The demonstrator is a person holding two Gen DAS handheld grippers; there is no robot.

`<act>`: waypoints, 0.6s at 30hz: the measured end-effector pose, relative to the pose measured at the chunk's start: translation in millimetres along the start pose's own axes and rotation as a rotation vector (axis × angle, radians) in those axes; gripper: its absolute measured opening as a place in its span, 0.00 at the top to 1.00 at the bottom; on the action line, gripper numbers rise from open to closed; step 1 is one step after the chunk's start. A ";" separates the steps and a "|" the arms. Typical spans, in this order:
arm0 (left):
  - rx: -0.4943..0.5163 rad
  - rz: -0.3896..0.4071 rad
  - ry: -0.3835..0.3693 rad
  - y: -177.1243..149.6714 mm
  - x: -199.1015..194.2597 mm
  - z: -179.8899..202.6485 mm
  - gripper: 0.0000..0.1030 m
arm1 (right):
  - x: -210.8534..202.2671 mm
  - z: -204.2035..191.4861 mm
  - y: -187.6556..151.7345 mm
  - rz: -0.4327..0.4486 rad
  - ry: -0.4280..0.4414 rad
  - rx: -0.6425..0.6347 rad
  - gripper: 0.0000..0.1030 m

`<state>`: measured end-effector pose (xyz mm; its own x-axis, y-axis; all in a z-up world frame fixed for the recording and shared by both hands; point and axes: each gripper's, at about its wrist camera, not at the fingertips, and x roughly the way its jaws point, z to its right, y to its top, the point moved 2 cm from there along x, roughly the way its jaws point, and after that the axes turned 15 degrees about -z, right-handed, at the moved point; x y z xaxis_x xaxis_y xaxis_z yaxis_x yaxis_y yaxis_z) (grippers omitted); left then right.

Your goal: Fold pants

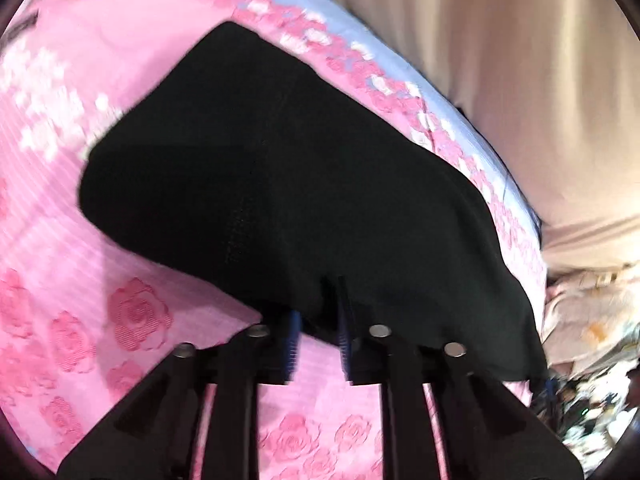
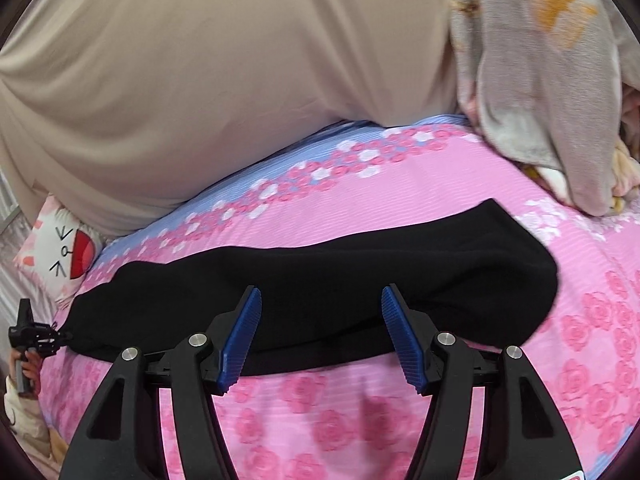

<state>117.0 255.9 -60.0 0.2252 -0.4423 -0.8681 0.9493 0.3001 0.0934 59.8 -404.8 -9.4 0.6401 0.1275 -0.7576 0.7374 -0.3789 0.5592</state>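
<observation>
Left tool (image 1: 318, 344) pinches black pants (image 1: 280, 184); no writing.

— What kind of place is this?
— A bedroom in a home. A pink sheet (image 2: 360, 208) with roses covers a bed across the lower frame.
— Anything more?
— Yes. A beige duvet (image 2: 224, 80) fills the upper left, a flowered blanket (image 2: 536, 80) the upper right, and a cartoon pillow (image 2: 60, 252) lies at the left edge.

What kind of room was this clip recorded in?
Most likely a bedroom: the black pants lie on a bed under a pink rose-print sheet, with a cartoon-face pillow and a crumpled floral blanket alongside.
</observation>
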 end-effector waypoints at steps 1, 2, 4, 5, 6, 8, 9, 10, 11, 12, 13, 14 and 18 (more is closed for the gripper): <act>0.009 -0.001 -0.001 -2.6 0.1 0.9 0.57 | 2.2 -5.4 -0.1 0.002 0.007 -0.005 0.40; 0.009 0.001 0.000 -2.8 2.4 1.8 0.39 | 5.1 -10.4 0.0 0.001 0.015 -0.009 0.39; 0.006 0.010 0.003 1.7 8.9 2.5 0.40 | 12.7 -20.9 0.9 -0.001 0.036 -0.015 0.39; 0.009 0.014 -0.007 3.4 10.0 2.2 0.59 | 16.7 -25.4 1.4 -0.006 0.044 -0.017 0.38; 0.012 0.009 -0.009 5.9 12.0 2.1 0.94 | 20.9 -30.0 2.1 -0.012 0.053 -0.019 0.38; 0.011 -0.008 -0.021 11.9 11.0 -0.3 0.96 | 27.6 -39.3 2.7 -0.023 0.061 -0.029 0.38; 0.021 -0.007 -0.030 12.0 4.1 -0.1 0.96 | 28.7 -43.2 2.8 -0.025 0.056 -0.038 0.38; 0.044 0.006 -0.038 7.8 -10.7 1.3 0.96 | 28.3 -47.7 3.0 -0.026 0.047 -0.049 0.38; 0.055 0.019 -0.048 4.4 -23.3 0.0 0.96 | 26.4 -50.4 2.7 -0.024 0.045 -0.058 0.38; 0.056 0.029 -0.050 1.3 -34.9 -2.6 0.96 | 22.7 -53.0 1.5 -0.015 0.046 -0.072 0.38; 0.051 0.040 -0.016 0.0 -42.6 -8.4 0.96 | 20.5 -53.7 0.5 -0.007 0.042 -0.080 0.36; 0.040 0.040 0.031 0.5 -41.2 -15.6 0.95 | 19.3 -52.6 -1.0 0.001 0.030 -0.086 0.29; -0.036 -0.060 0.143 -2.0 0.2 -38.7 0.89 | 26.9 -28.4 -3.6 -0.022 -0.038 -0.009 0.28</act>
<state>106.7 287.9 -79.2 0.1321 -0.3363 -0.9324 0.9510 0.3081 0.0236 80.6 -374.0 -22.2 0.6148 0.1006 -0.7822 0.7534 -0.3682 0.5448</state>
